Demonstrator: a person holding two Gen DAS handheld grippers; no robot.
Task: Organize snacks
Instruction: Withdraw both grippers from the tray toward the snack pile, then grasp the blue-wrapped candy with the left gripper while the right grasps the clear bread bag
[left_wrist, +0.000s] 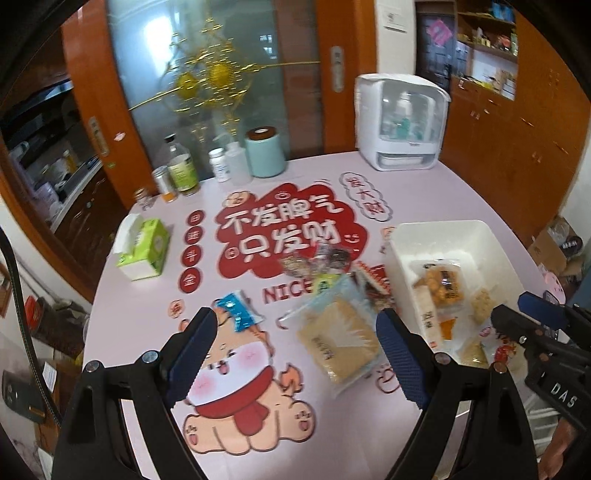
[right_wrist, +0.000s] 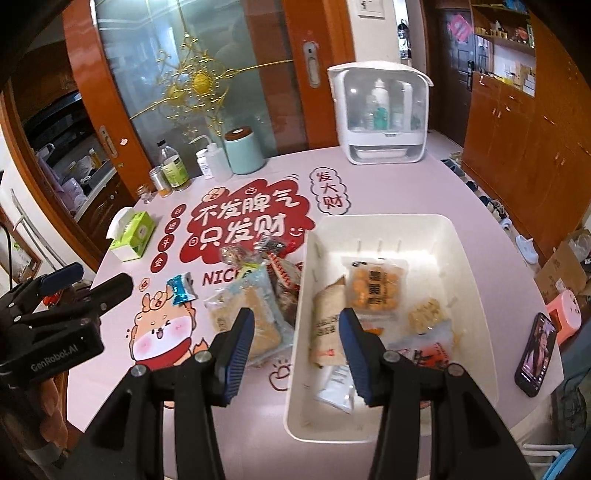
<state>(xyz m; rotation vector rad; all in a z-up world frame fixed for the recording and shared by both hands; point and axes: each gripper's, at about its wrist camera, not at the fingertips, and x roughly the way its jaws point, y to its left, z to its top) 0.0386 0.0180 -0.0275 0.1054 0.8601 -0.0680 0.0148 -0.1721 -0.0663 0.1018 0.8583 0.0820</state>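
Observation:
A white bin (right_wrist: 465, 258) (left_wrist: 410, 236) on the pink table holds several snack packets, among them an orange biscuit pack (right_wrist: 375, 290) (left_wrist: 445, 282). A pile of loose snacks (right_wrist: 266, 258) (left_wrist: 314, 264) lies left of the bin, with a large clear cracker pack (right_wrist: 251, 314) (left_wrist: 338, 339) and a small blue packet (right_wrist: 181, 288) (left_wrist: 238, 314). My left gripper (left_wrist: 295, 332) is open and empty, above the cracker pack. My right gripper (right_wrist: 297, 325) is open and empty, over the bin's left wall.
A green tissue box (right_wrist: 133, 234) sits at the left. Bottles and a teal canister (right_wrist: 243, 151) stand at the back, a white appliance (right_wrist: 380, 118) at back right. A phone (right_wrist: 535, 354) lies by the right table edge.

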